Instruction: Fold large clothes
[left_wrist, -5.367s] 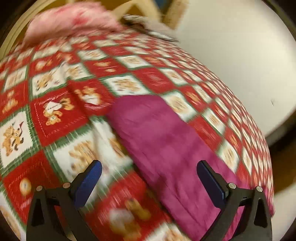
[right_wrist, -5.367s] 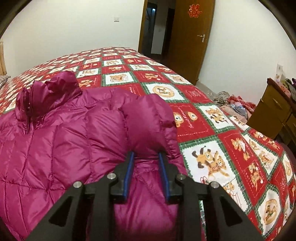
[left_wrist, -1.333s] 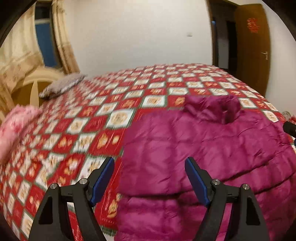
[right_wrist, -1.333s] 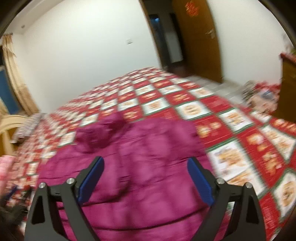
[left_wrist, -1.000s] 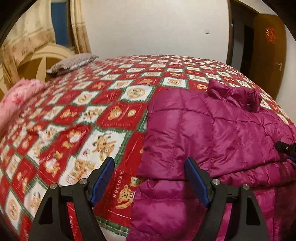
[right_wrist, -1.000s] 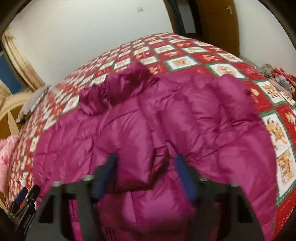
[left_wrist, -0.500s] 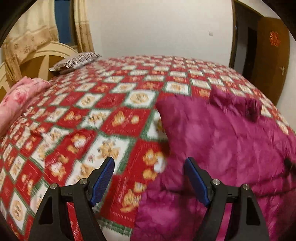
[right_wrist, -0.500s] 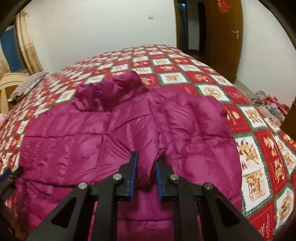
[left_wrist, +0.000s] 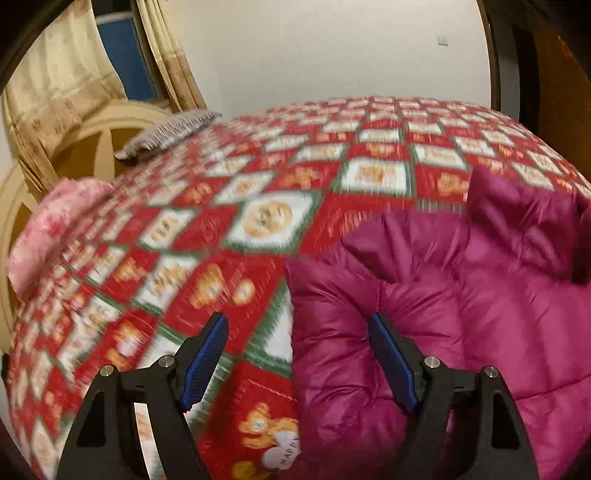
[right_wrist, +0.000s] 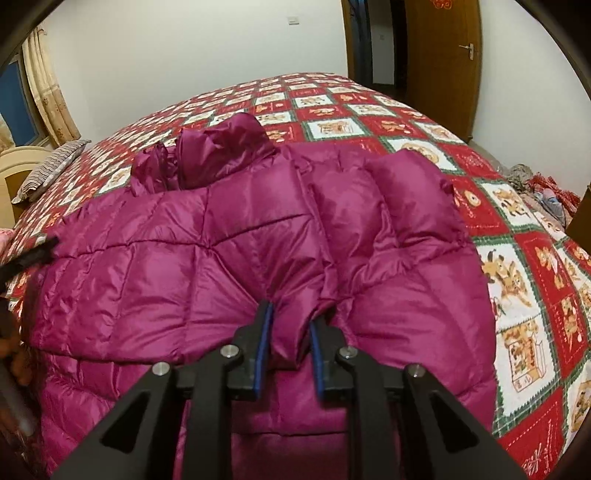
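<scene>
Covering most of the room, the bed (right_wrist: 369, 110) wears a red checked quilt (left_wrist: 258, 221), and the jacket (right_wrist: 221, 258), a magenta puffer, lies flat on its near part with the collar (right_wrist: 221, 147) bunched at the far end. A sleeve (right_wrist: 406, 206) is already laid in over the right side of the body.

Right gripper (right_wrist: 289, 347): its jaws have just been closing and now pinch a fold of the jacket near the middle, squeezed narrow. Left gripper (left_wrist: 299, 363): jaws wide and holding nothing, straddling the jacket's left edge, one pad over the quilt and one over the padding (this view is blurred).

To do this step well, I judge the left should settle and bite the edge at about the same level as the right grip, taking the whole thickness, since slick padded fabric is likely to slip from a shallow pinch. Lifting both together, evenly, should keep the tucked sleeve from spilling out.
</scene>
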